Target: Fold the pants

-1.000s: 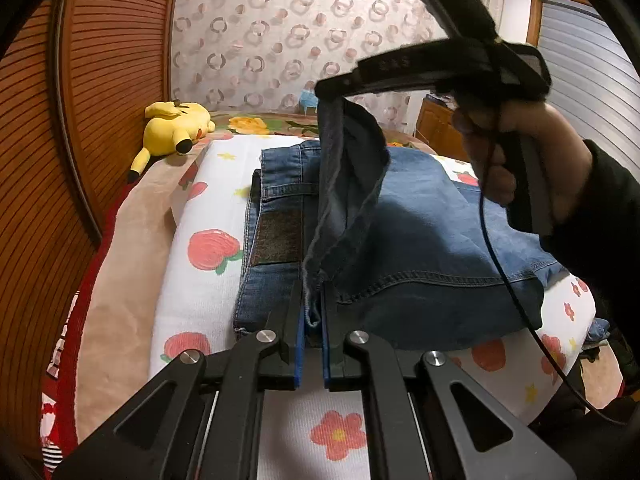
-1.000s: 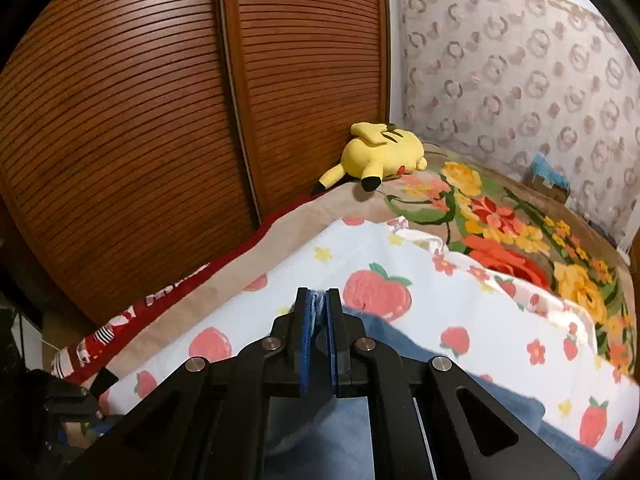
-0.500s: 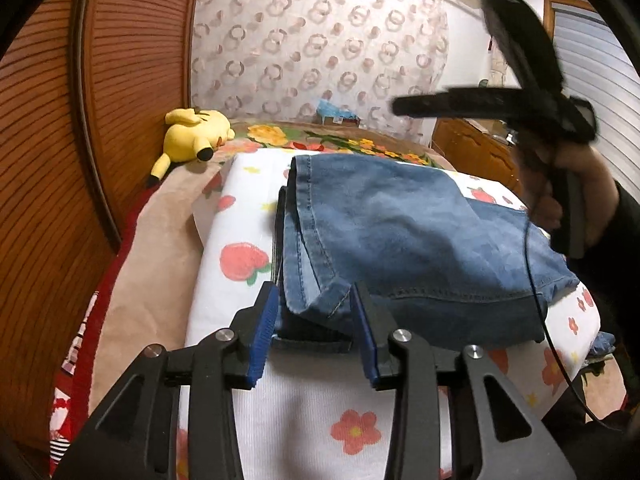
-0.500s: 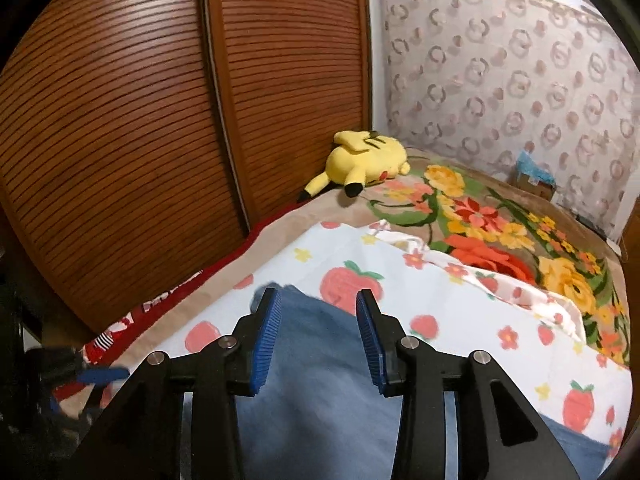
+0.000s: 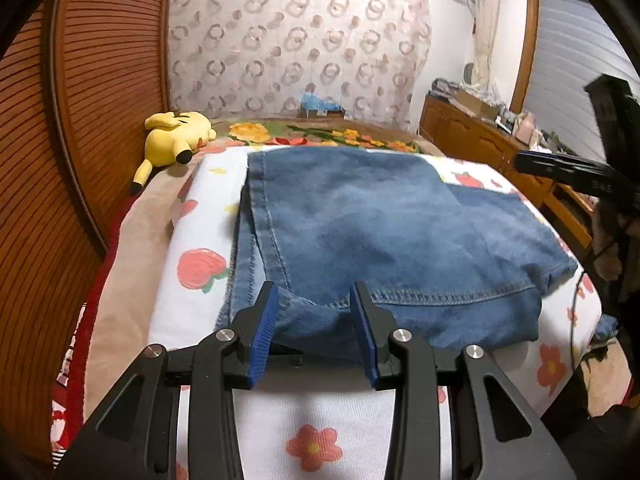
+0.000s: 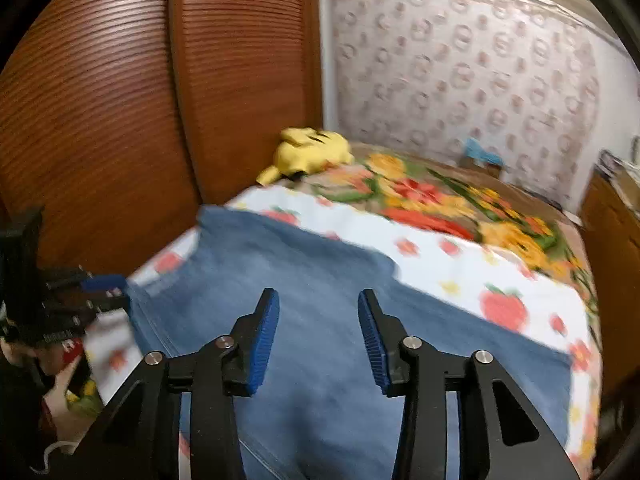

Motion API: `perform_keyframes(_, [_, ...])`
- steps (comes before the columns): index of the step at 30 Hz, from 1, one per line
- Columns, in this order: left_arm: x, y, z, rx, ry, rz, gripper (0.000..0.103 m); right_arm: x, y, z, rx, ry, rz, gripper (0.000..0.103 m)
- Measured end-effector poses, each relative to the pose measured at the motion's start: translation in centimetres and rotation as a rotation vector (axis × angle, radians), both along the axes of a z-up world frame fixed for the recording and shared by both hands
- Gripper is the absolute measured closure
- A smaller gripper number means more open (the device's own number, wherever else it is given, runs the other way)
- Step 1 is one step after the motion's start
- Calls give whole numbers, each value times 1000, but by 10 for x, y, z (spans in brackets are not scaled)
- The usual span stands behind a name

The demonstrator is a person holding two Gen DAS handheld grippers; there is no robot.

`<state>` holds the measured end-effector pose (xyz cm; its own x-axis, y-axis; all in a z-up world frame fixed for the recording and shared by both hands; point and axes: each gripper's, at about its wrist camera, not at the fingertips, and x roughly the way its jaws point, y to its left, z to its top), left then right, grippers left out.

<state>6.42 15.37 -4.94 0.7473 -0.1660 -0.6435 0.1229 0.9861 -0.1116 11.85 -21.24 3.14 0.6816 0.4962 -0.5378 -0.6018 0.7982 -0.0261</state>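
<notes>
1. Left wrist view: the left claw (image 5: 314, 334) stands partly open, its blue pads (image 5: 262, 340) apart. Its jaws have just been opening; a puckered corner of the jeans (image 5: 384, 236) lies between the pads, but they do not press on it.
2. The jeans lie folded on a white blanket with a strawberry print (image 5: 192, 276) on the bed, hem and stitched seams toward the camera.
3. A yellow plush toy (image 5: 174, 140) lies at the far left of the bed beside the slatted wooden wardrobe door (image 5: 92, 100). A wooden dresser (image 5: 480, 144) stands at the right.
4. At the right edge the right claw (image 5: 576, 176) shows side-on, well off the jeans, gripped by a hand (image 5: 608, 248); from here its opening cannot be told.
5. Right wrist view (blurred): the right claw (image 6: 318, 338) has its jaws partly open, having just been opening further, with nothing between them; it hangs above the jeans (image 6: 320, 300).
6. The left claw (image 6: 100, 284) shows at the left edge, at the jeans' corner. Beyond lies a floral bedspread (image 6: 460, 204) and the plush toy (image 6: 312, 152).
</notes>
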Motion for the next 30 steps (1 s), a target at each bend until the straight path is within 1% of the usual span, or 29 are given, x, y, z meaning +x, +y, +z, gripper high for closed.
perform_keyframes(3, [0, 0, -7, -1, 18, 8, 66, -13, -24, -4, -2, -3, -46, 59])
perform_keyframes(4, [-1, 1, -9, -4, 23, 13, 70, -16, -31, -4, -1, -5, -58, 59])
perform_keyframes(5, [-1, 2, -11, -2, 28, 18, 78, -21, -36, -4, -1, -8, -71, 59])
perform_keyframes(6, [-1, 2, -14, 7, 36, 21, 83, -27, -44, -3, 3, -12, -83, 59])
perform_keyframes(7, [-2, 3, -16, 14, 45, 18, 93, -32, -50, -3, 6, -13, -91, 59])
perform_keyframes(8, [-2, 3, -17, 21, 49, 18, 97, -38, -55, -3, 11, -14, -101, 58])
perform_keyframes(10, [-8, 4, -17, 21, 35, 18, 100, -47, -65, -5, 20, -12, -125, 58])
perform_keyframes(16, [-21, 14, -8, 9, 8, 37, 101, -64, -96, -18, 39, 22, -209, 58])
perform_keyframes(18, [-22, 16, -8, 21, 4, 56, 103, -68, -104, -20, 40, 31, -237, 58])
perform_keyframes(22, [-26, 29, -5, 19, 10, 95, 103, -74, -109, -20, 42, 56, -281, 58])
perform_keyframes(27, [-27, 24, 2, 20, 0, 86, 102, -80, -115, -19, 45, 77, -347, 58])
perform_keyframes(28, [-26, 21, 3, 17, -1, 79, 100, -82, -116, -20, 43, 79, -358, 58])
perform_keyframes(29, [-26, 17, 4, 17, -3, 72, 94, -83, -117, -20, 39, 81, -370, 58])
perform_keyframes(30, [-24, 13, 5, 22, -5, 68, 92, -83, -115, -19, 35, 82, -380, 58])
